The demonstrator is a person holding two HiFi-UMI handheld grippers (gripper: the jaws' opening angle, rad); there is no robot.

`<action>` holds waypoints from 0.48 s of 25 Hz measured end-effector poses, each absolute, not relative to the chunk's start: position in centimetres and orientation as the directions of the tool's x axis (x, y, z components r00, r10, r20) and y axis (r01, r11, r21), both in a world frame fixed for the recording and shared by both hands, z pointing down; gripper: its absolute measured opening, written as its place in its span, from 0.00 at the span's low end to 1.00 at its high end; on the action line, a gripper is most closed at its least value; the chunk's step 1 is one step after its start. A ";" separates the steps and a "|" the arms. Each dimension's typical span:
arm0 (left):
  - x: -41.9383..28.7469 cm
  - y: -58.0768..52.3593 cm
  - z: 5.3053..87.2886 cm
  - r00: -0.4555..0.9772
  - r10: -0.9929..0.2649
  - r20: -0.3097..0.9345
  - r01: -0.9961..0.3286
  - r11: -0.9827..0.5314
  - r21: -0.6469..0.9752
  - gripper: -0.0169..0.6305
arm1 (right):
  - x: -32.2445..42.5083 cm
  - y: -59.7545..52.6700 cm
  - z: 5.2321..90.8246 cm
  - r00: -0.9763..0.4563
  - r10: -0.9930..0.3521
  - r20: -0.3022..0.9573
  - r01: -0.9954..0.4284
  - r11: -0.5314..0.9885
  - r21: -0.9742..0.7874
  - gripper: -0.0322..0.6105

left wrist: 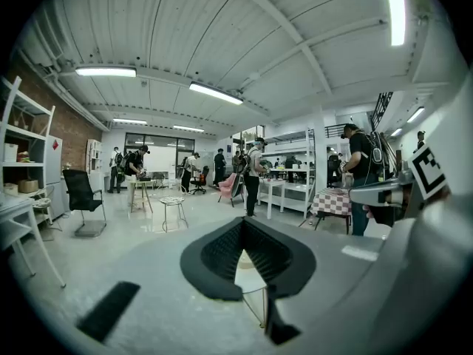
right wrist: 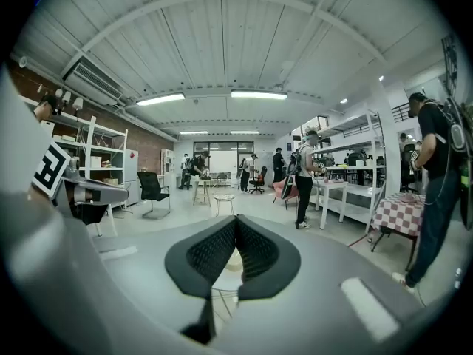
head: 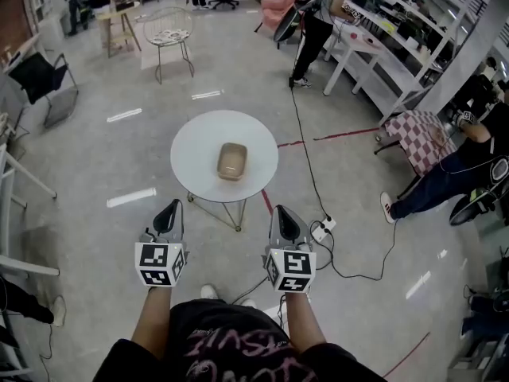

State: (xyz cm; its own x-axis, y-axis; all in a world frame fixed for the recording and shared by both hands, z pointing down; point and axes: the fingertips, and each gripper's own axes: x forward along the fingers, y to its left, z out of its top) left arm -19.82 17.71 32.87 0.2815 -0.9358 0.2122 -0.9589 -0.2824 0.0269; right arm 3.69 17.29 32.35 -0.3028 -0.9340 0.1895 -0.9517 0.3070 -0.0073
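A wide workshop with a pale polished floor fills the head view, with benches and shelving along the upper right and people standing at the top of the frame. A round white table (head: 191,146) stands at the centre of the frame on thin wire legs. On it, a little right of its middle, lies a shallow tan dish (head: 232,161), alone and well in from the rim. A black cable runs down the floor to a power strip (head: 322,231) right of the table, and a wire-frame stool (head: 169,30) stands in the upper left.

The left gripper (head: 170,207) and the right gripper (head: 283,212) sit side by side in the lower middle, both pointing up the frame toward the table and well apart from the dish. In the left gripper view the left gripper (left wrist: 242,225) has its ribbed pads brought together at the tips with nothing between them, and the right gripper (right wrist: 235,220) reads the same in its own view.

The dish looks small, light and stiff, probably plastic or glazed, so likely smooth and inclined to slide on the slick tabletop. Its raised rim on a long side seems the surest place to pinch
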 end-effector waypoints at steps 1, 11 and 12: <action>-20.0 17.5 33.0 0.286 -0.934 0.213 -0.958 -0.287 0.030 0.02 | 3.5 17.2 32.3 -0.295 -0.936 0.191 -0.954 0.300 0.000 0.05; -22.9 16.2 33.6 0.337 -0.916 0.217 -0.941 -0.334 0.051 0.02 | 0.9 17.0 32.8 -0.229 -0.952 0.201 -0.971 0.239 0.027 0.05; -23.2 16.1 33.7 0.339 -0.915 0.219 -0.941 -0.335 0.054 0.02 | 0.6 17.0 32.8 -0.225 -0.953 0.201 -0.972 0.235 0.025 0.05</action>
